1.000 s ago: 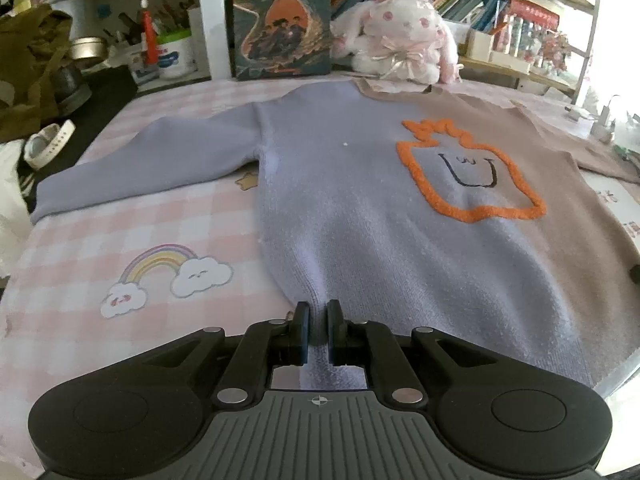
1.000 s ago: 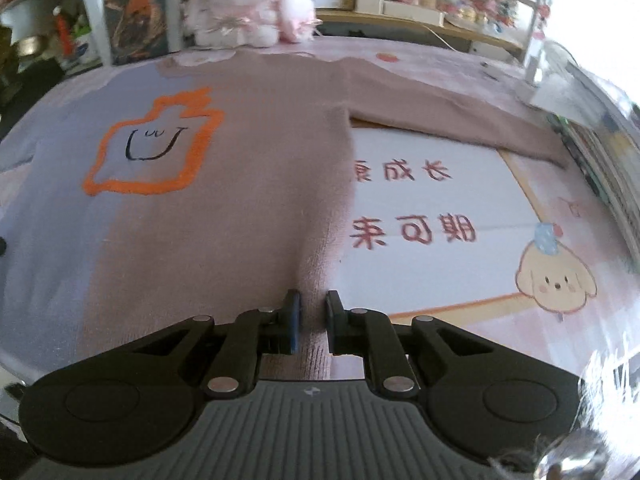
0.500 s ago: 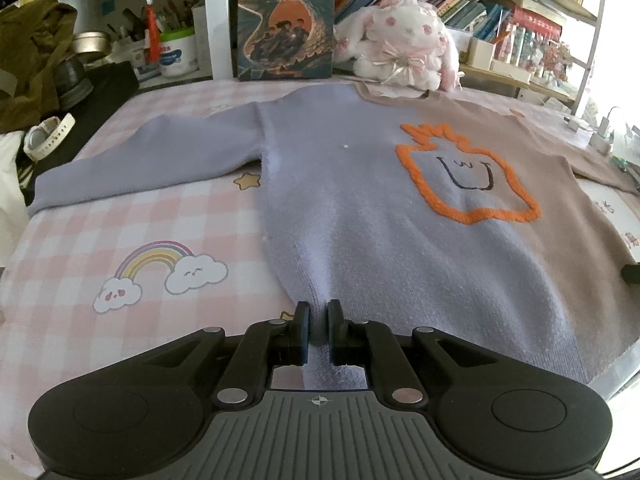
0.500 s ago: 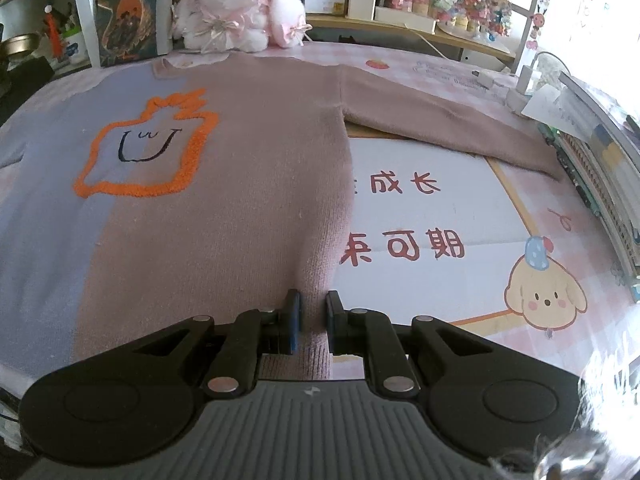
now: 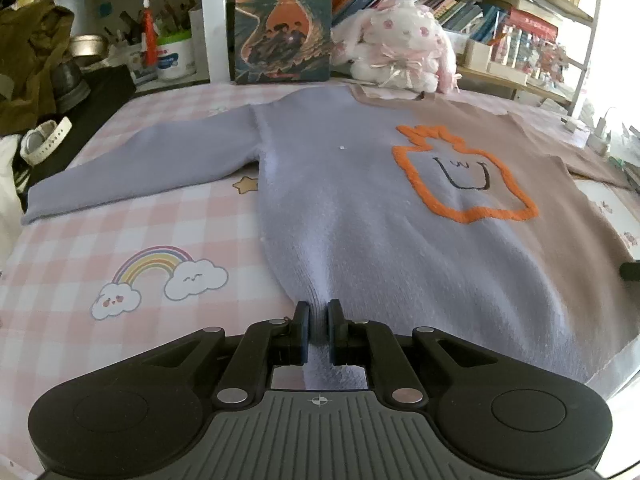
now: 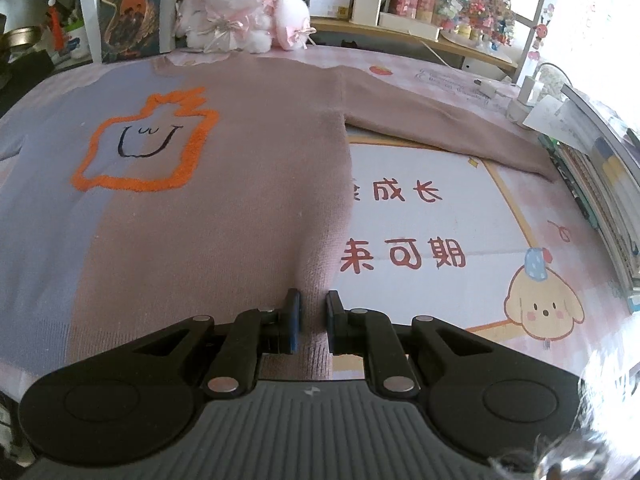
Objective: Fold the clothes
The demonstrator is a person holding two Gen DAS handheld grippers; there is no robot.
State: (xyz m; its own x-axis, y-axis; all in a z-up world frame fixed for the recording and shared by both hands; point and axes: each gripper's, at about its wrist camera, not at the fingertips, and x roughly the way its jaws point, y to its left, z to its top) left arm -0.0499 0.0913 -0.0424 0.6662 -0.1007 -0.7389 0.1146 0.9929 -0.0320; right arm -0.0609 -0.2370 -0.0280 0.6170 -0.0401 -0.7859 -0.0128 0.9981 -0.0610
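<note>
Sweater (image 5: pixel 360 216) lies flat ahead of both tongs; left tongs (image 5: pixel 318 334) and right tongs (image 6: pixel 311 326) each pinch its bottom edge, so lift both together and fold evenly

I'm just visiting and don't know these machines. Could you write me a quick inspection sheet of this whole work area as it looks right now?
Surface: table under a pink checked cloth with rainbow and puppy prints.
Job's things: sweater, half lilac, half brown, lying flat, sleeves spread, orange outlined face on the chest.
Clutter: plush rabbit and an upright book behind the collar; a stack of books at the right edge.
Grippers: left gripper shut on the lilac hem; right gripper shut on the brown hem.
Cables: white charger and cord by the right sleeve.
Surroundings: crowded bookshelves; bright window at right.
</note>
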